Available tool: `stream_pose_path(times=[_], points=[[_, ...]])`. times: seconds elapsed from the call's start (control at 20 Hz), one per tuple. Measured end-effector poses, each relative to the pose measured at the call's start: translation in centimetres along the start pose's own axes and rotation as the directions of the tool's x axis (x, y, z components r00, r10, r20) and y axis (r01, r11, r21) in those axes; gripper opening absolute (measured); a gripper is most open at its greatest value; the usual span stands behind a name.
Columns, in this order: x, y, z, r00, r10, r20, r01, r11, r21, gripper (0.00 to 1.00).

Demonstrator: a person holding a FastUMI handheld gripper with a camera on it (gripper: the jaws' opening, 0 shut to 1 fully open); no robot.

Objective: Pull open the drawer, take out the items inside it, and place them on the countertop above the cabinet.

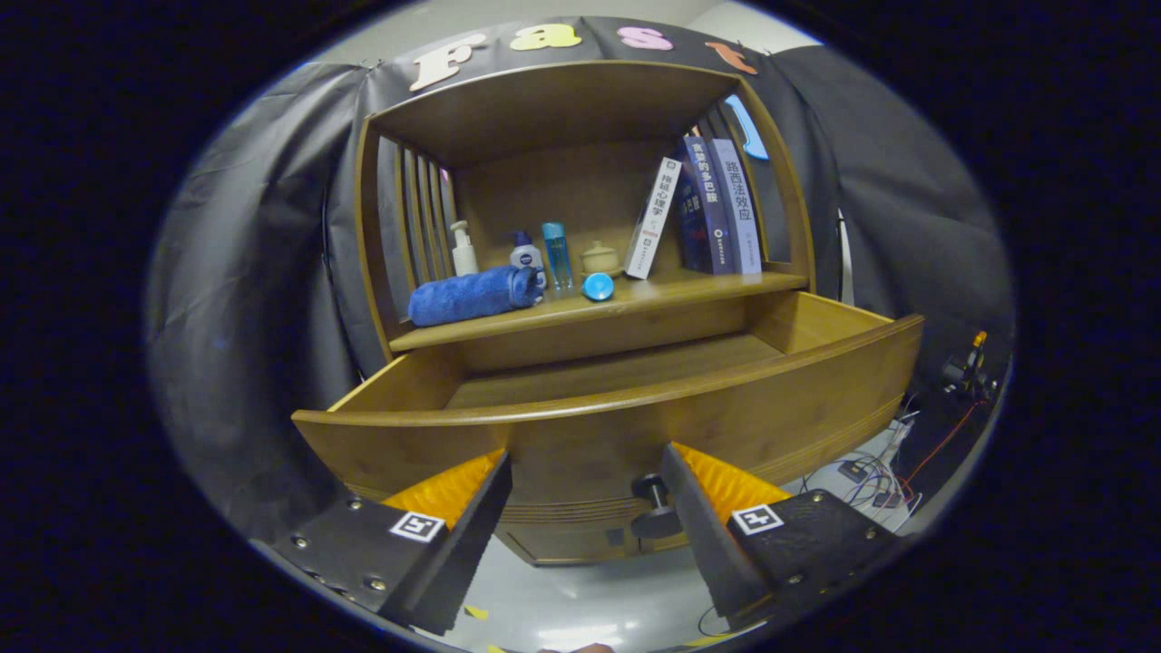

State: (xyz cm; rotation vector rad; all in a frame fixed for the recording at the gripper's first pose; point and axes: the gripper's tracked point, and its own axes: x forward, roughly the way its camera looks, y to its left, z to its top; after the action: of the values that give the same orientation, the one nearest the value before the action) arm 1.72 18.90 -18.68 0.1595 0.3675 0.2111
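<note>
Drawer out, my claw wide and empty.
The wooden drawer [599, 426] stands pulled open just ahead of my gripper [585, 472], its knob [655, 508] beside my right finger; what I see of its floor looks bare. On the countertop [635, 299] lie a blue towel [472, 295], bottles and books [707, 209].

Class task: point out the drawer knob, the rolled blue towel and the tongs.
drawer knob [655, 508], gripper view, on its round face.
rolled blue towel [472, 295], gripper view, mid-roll.
tongs [585, 472], gripper view, open, midway between fingertips.

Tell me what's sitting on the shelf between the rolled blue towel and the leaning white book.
In the gripper view: a small bottle, a clear blue bottle, a blue cap and a little lidded pot.
</note>
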Motion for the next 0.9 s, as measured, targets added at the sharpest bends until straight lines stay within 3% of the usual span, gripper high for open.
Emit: stream_pose_path(times=[0.9], points=[[6.5,-0.1,2.4,0.999,0.036,0.041,-0.037,0.999,0.025,0.99]])
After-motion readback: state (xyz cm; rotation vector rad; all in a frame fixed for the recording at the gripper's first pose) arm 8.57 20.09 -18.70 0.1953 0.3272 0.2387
